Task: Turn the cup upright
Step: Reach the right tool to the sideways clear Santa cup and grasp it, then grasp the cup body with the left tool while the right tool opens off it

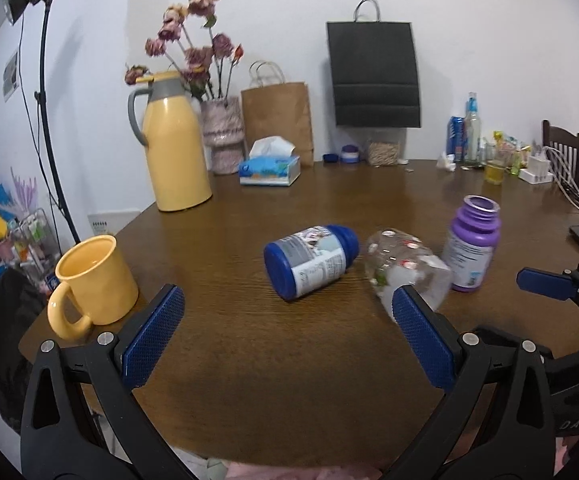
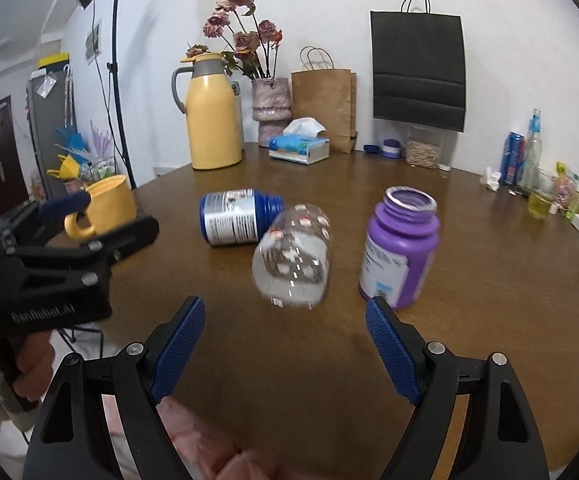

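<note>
Brown wooden table [image 2: 289, 360] is carrying the whole scene, with a white wall behind it. At the far side a black paper bag [image 2: 417, 72] and a brown paper bag [image 2: 321, 108] are leaning against the wall, and a yellow thermos jug [image 2: 213, 120] is standing beside a vase of dried flowers [image 2: 269, 104]. A yellow mug [image 1: 97, 280] is sitting upright near the left edge.

Mid-table, a purple bottle [image 2: 401, 248] is standing uncapped, and a blue bottle [image 2: 237, 216] is lying on its side. The task item, a clear patterned cup [image 2: 293, 256], is lying on its side between them, touching or nearly touching the blue bottle; it is blurred, so its mouth direction cannot be determined.

The right gripper [image 2: 285, 344] is hovering just short of the cup with jaws spread wide and nothing between them. The left gripper [image 1: 285, 332] is likewise gaping and empty, facing the blue bottle.

Assessment: the approach step is in hand; no grasp is made. The next move is likely calling for the right gripper to straddle the cup wall, close gently on the slick surface, then rotate it upright clear of both bottles.
</note>
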A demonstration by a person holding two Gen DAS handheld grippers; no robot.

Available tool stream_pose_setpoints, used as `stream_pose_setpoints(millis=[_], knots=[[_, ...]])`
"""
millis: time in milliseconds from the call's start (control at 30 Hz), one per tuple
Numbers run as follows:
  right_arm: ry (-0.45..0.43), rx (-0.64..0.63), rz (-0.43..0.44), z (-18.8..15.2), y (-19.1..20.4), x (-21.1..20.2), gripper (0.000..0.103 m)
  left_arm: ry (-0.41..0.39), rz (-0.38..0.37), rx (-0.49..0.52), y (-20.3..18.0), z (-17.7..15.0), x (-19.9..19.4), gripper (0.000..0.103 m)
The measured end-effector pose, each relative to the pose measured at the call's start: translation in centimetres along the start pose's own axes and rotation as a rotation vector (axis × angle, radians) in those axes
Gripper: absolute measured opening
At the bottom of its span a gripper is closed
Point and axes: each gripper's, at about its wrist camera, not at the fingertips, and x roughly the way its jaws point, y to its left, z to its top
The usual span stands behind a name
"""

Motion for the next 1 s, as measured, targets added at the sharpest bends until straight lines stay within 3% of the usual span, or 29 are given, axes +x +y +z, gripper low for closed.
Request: stream_pose_setpoints(millis=[333,367,400,567,667,800,833,900,1000], knots=[[0.102,-0.084,-0.029,3.8,1.2,8.5,0.086,0.005,0.075,-0.011,2.0,0.8,2.1,0.103],[0.107,-0.098,-0.046,3.8,1.4,9.0,0.082,0.008,0.078,-0.011,2.2,0.8,2.3,0.103],[0.109,-0.117,-0.068,3.6,1.7,9.4,0.07,0.014,0.079,-0.015,2.4,0.7,2.4,0.103],[0.104,-0.15,-0.007,3.2,1.7,9.0,0.067,0.042,0.057,-0.033,2.8,0.6,3.4,0.103],[0.117,-0.15,0.095,2.6,1.7,7.6,0.067,0.043,0.02,-0.029,2.3,0.7,3.5,0.103],[0.115,-0.206,0.146,0.7,2.2,4.8,0.067,0.063,-0.142,-0.037,1.1,1.2,3.7,0.102],[0.115,-0.212,0.148,0.5,2.2,4.5,0.067,0.084,-0.214,-0.036,0.5,1.3,4.1,0.102],[0.118,-0.218,0.16,0.1,2.0,3.9,0.068,0.132,-0.307,-0.044,-0.5,1.4,5.2,0.093],[0.119,-0.217,0.173,-0.2,1.7,3.4,0.068,0.243,-0.337,-0.03,-2.4,1.7,7.3,0.076]])
